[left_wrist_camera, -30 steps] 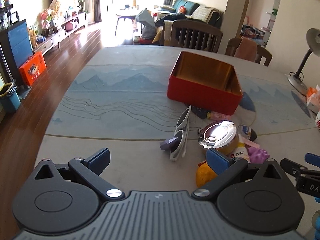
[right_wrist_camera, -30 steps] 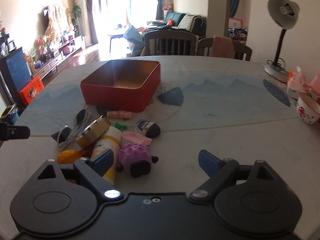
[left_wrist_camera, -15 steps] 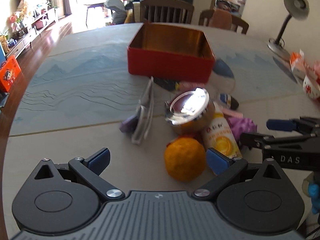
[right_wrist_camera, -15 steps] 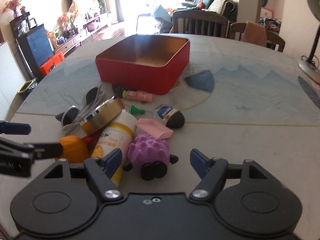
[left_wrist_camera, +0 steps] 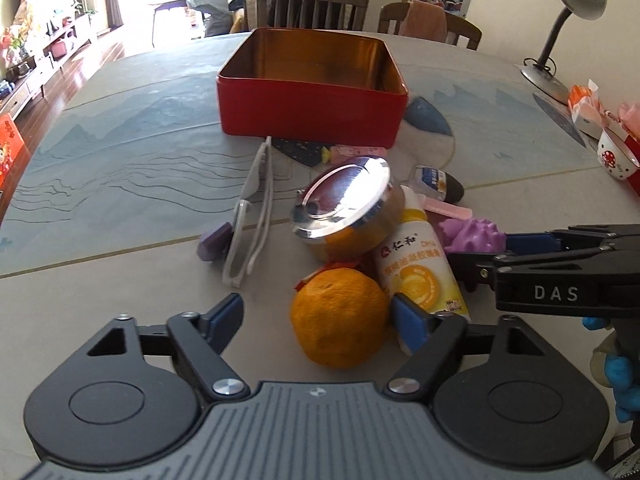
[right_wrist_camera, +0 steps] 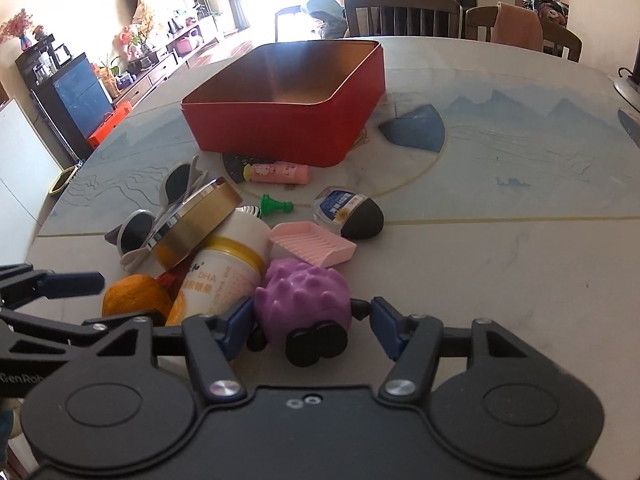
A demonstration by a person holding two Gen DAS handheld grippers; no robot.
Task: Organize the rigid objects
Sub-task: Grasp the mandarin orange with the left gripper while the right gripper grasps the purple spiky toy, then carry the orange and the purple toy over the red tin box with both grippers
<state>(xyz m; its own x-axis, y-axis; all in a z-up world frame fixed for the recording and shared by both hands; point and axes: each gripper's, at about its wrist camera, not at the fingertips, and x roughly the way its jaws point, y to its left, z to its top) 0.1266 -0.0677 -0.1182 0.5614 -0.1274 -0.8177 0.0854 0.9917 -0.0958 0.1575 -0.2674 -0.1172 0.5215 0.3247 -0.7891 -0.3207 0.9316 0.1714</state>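
Left gripper, foreground of the left wrist view: jaws part-open and just closing, straddling an orange; the right pad lies at the fruit's side, the left pad stands clear, and no firm hold is evident. Right gripper, foreground of the right wrist view: jaws likewise just narrowing around a purple knobbed toy with black feet; the left pad lies against the toy, whereas a small gap remains at the right pad, so no grip is confirmed. Just beyond, a white supplement bottle with a yellow label lies on its side, touching the orange and the toy; a round metal-lidded tin leans tilted on it. Left of the tin: white-framed sunglasses over a small purple block. Right of the bottle: a pink ribbed soap dish, a green chess pawn, a small black-capped bottle. Farther on, a pink tube lies just before the open red tin box, which appears empty, on the table. Farthest: a desk lamp and chairs
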